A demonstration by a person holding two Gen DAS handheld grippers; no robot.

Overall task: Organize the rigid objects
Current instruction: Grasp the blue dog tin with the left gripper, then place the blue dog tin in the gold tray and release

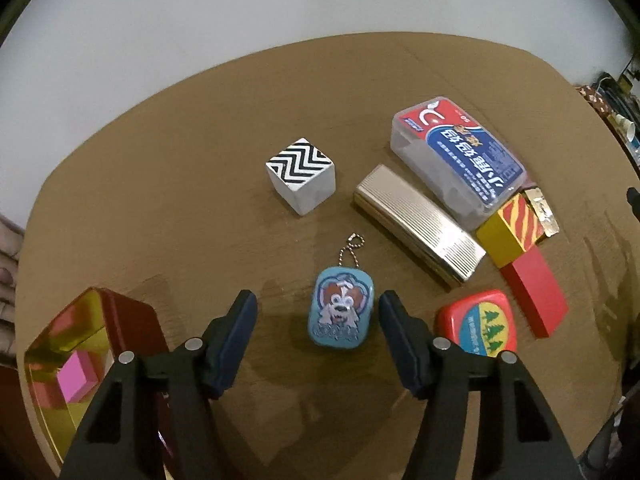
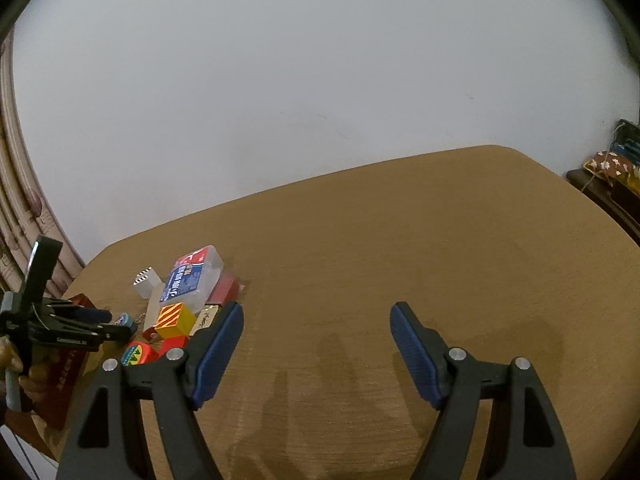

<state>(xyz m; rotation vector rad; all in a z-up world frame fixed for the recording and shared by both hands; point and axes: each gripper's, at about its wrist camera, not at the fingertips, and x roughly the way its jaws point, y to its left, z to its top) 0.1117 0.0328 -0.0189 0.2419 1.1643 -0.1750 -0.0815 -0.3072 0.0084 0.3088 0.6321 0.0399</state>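
One bench (image 1: 168, 168) carries the lot. On it lie two painted blocks with patterned tops: one white block with black zigzags (image 1: 301, 176) and one yellow block with red and orange stripes (image 1: 510, 230). There is one plain red flat block (image 1: 536, 296). Small tins number two: one blue tin with a cartoon dog and a bead chain (image 1: 341, 310), one red tin with green trees (image 1: 478, 322). One ribbed gold case (image 1: 418, 222), one clear plastic box with a red and blue label (image 1: 458, 156), and one small gold foil piece (image 1: 541, 210) complete the cluster. At the left sits one open red tin box (image 1: 96, 356) holding one pink block (image 1: 76, 380). Two tools show: one left tool (image 1: 316, 322), one right tool (image 2: 316, 332).
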